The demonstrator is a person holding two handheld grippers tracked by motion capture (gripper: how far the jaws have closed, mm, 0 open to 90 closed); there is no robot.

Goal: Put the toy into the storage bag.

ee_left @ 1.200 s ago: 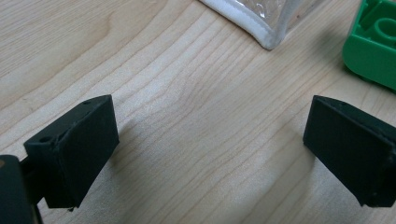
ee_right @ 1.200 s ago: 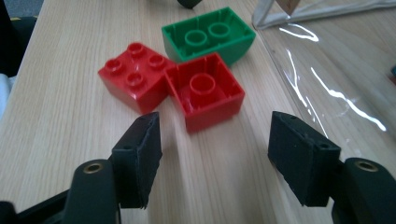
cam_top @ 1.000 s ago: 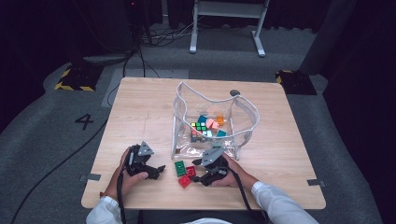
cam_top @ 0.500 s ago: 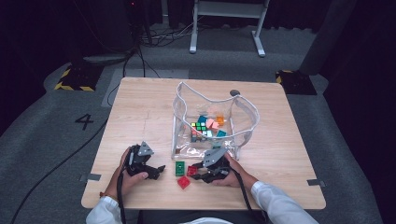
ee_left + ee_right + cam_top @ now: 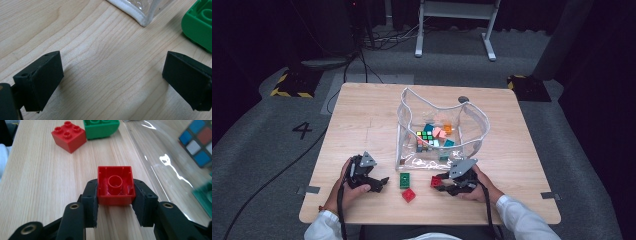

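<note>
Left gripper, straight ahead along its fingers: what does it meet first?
Most likely the bottom corner of the clear bag, which lies ahead between the open fingers of the left gripper. Bare table lies before it. The green brick sits off to the side, probably missed; depth is unclear.

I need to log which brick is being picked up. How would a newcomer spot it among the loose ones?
Start at the clear bag in the middle of the table. Just in front of its near edge, the right gripper is shut on a red brick. Unlike the other red brick and the green brick, it is clamped hollow side up.
</note>
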